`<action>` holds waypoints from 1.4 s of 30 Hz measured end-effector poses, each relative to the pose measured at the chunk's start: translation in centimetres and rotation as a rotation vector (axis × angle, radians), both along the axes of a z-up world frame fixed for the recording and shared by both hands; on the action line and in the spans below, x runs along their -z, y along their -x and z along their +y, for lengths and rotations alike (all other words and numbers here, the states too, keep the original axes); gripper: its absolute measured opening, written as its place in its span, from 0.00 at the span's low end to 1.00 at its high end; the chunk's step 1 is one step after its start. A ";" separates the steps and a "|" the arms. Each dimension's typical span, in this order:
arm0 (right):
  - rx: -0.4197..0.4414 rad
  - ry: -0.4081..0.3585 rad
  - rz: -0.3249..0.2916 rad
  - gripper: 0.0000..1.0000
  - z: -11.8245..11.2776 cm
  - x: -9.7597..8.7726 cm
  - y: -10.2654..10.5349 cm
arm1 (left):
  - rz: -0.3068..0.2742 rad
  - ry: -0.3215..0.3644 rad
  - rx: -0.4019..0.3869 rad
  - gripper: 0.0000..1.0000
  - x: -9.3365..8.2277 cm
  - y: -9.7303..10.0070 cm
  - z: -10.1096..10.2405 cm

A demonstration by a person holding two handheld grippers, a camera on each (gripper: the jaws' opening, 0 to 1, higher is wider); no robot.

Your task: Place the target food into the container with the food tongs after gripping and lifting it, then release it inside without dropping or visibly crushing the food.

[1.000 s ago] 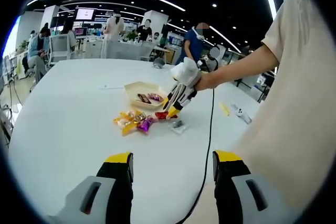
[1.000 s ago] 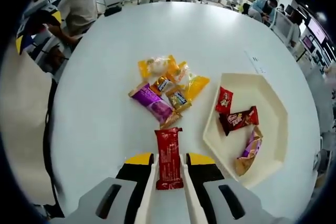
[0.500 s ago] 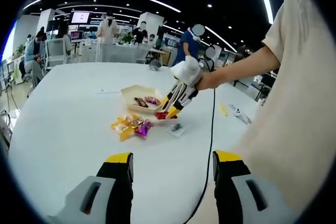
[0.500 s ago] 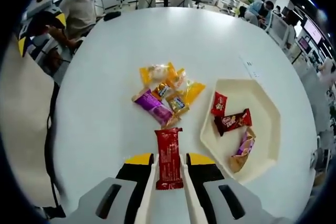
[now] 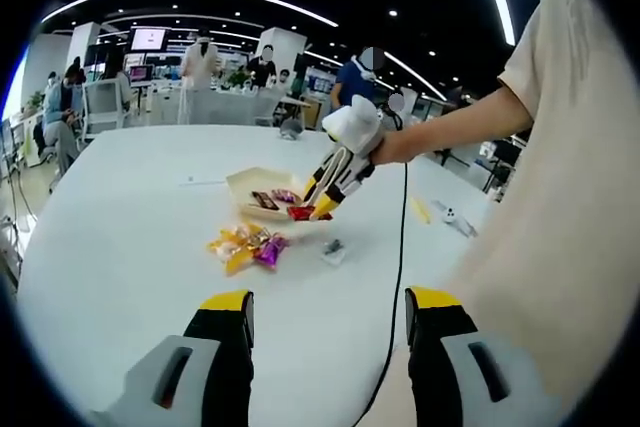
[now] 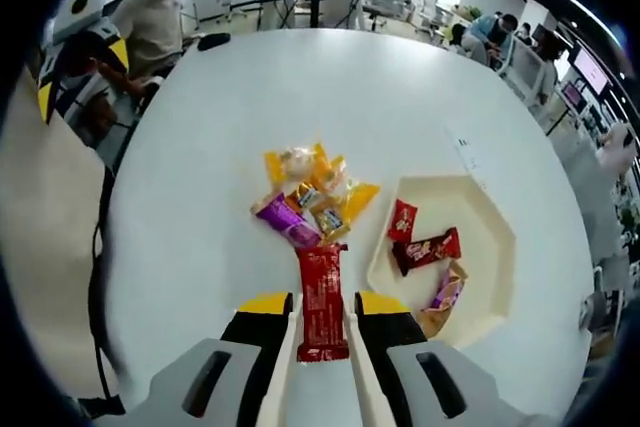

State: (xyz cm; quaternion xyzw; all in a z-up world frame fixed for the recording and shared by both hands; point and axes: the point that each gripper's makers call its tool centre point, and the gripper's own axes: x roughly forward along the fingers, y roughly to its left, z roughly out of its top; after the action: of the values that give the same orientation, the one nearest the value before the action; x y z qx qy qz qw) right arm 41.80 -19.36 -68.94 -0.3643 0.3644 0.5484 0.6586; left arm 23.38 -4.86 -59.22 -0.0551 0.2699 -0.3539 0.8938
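So, in the left gripper view the left tool [image 5: 327, 322] is hanging low over the white table [image 5: 120, 247] with its jaws spread wide and nothing between them, basically idling. Further out, the right tool [image 5: 322, 205] is reaching in from the person's arm [image 5: 450, 127], carrying a red snack bar [image 5: 303, 213] just at the near edge of the cream tray [image 5: 240, 179]. A heap of yellow and purple snack packs [image 5: 245, 243] is lying on the table just in front of the tray, and a small grey bit [image 5: 333, 247] is sitting off to the side of it.

Moving to the right gripper view, the right tool [image 6: 322, 312] is pinching the red snack bar [image 6: 322, 302] lengthwise, jaws closed snug against both sides of the wrapper, and it looks lifted clear of the table. The tray [image 6: 480, 222] is sitting off to the right with three wrapped snacks [image 6: 425, 247] already inside, and the loose snack pile [image 6: 310, 197] is straight ahead.

My guess on the risk: the bar is lining up with the pile and the tray's rim, not the tray's middle, so letting go now would probably drop it on the table or leave it teetering on the edge. Squeezing harder to compensate could dent the bar too.
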 end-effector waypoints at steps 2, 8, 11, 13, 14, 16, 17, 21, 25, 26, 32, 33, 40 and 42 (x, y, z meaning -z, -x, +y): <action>-0.002 0.002 -0.004 0.24 0.0 -0.1 0.0 | -0.003 0.001 -0.002 0.61 -0.1 0.0 0.1; 0.006 -0.008 -0.019 0.24 0.2 -0.9 -0.5 | -0.009 0.002 -0.005 0.61 -0.1 0.1 0.3; 0.012 -0.016 -0.025 0.24 0.3 -1.3 -0.7 | -0.011 0.003 -0.007 0.61 -0.1 0.2 0.3; 0.013 -0.021 -0.030 0.24 0.4 -1.7 -0.8 | -0.013 0.003 -0.008 0.61 -0.1 0.2 0.4; 0.011 -0.020 -0.035 0.24 0.4 -1.6 -0.9 | -0.014 0.002 -0.008 0.61 -0.1 0.3 0.4; 0.009 -0.021 -0.039 0.24 0.4 -1.8 -1.0 | -0.015 0.003 -0.011 0.61 -0.2 0.3 0.5; 0.009 -0.021 -0.042 0.24 0.4 -1.9 -1.0 | -0.016 0.004 -0.015 0.61 -0.2 0.3 0.5; 0.012 -0.026 -0.050 0.24 0.5 -2.3 -1.2 | -0.021 0.007 -0.020 0.61 -0.3 0.3 0.5; 0.013 -0.031 -0.062 0.24 0.7 -2.9 -1.5 | -0.022 0.008 -0.018 0.61 -0.3 0.4 0.4; 0.014 -0.034 -0.065 0.24 0.8 -3.1 -1.6 | -0.022 0.008 -0.018 0.61 -0.3 0.5 0.5; 0.016 -0.044 -0.083 0.24 1.1 -3.9 -2.2 | -0.024 0.008 -0.018 0.61 -0.3 0.5 0.5; 0.017 -0.047 -0.087 0.24 1.2 -4.1 -2.3 | -0.026 0.008 -0.018 0.61 -0.4 0.5 0.5; 0.016 -0.052 -0.104 0.24 1.5 -4.8 -2.9 | -0.029 0.008 -0.018 0.61 -0.4 0.6 0.5; 0.015 -0.053 -0.109 0.24 1.5 -5.0 -3.0 | -0.030 0.008 -0.019 0.61 -0.4 0.6 0.6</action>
State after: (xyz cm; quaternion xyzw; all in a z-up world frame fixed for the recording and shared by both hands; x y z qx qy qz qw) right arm 44.82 -17.84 -63.93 -0.3733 0.3162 0.5324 0.6908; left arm 22.77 -4.29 -58.81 -0.0559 0.2547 -0.3472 0.9008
